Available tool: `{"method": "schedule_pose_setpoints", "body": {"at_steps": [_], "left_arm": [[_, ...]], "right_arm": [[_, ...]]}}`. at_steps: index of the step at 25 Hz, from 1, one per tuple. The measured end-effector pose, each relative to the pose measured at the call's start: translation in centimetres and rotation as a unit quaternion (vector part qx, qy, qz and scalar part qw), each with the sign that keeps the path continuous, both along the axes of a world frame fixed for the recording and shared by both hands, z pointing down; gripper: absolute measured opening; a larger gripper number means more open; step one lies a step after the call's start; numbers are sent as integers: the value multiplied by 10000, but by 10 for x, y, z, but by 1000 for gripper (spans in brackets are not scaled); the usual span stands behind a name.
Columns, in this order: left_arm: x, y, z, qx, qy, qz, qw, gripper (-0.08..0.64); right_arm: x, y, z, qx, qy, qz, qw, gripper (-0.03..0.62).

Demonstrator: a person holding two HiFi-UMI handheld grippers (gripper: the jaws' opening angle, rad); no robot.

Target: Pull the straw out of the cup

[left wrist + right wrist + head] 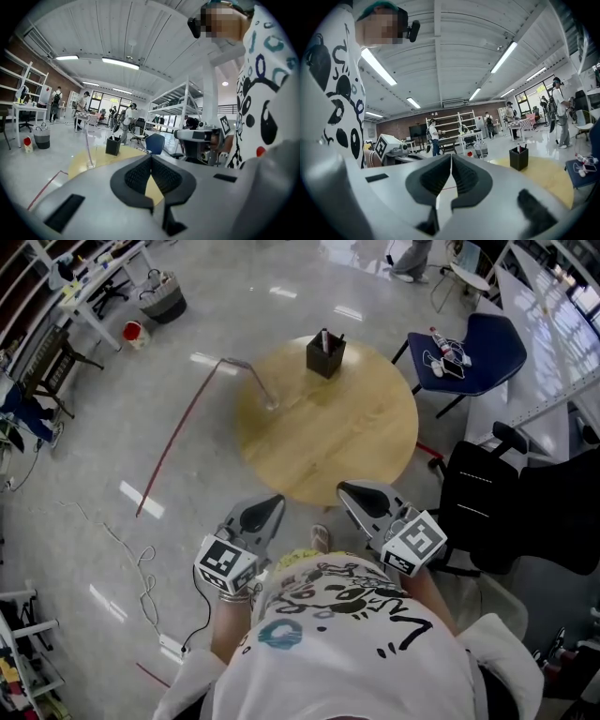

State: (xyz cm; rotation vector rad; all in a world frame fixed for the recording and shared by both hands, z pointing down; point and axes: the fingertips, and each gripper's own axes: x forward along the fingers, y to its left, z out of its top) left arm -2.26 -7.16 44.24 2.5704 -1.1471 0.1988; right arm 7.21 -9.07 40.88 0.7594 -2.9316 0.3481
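A clear cup (270, 405) stands on the left part of the round wooden table (356, 442), and a long straw (242, 365) leans out of it toward the far left. In the left gripper view the cup (90, 163) and its straw (86, 140) show far ahead, left of the jaws. My left gripper (277, 502) (151, 157) is held at the table's near edge, shut and empty. Beside it, my right gripper (344, 489) (451, 157) is also shut on nothing. Both are well short of the cup.
A black pen holder (325, 353) (112, 146) (518, 158) stands at the table's far side. A blue chair (473, 352) with small items and a black office chair (497, 507) stand to the right. A red line (173, 442) and cables run across the floor to the left.
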Motion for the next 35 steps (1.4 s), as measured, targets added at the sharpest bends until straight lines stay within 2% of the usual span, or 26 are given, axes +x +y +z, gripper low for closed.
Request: {"method": "schedule_pose_setpoints", "body": {"at_steps": [16,25,35], "left_arm": [[9,-32,3,14,-35,-210,9998,15],[1,-57,8,-88,-20,-236,9997,15],[-32,-115,13,-153,-84,-204,9996,15]], "right_arm": [[10,-30,16,-130,62,-207,9997,28],[-10,-59,10,-54,60,-337,9994,28],[-57,-131,6,189,197,-398,9988,29]]}}
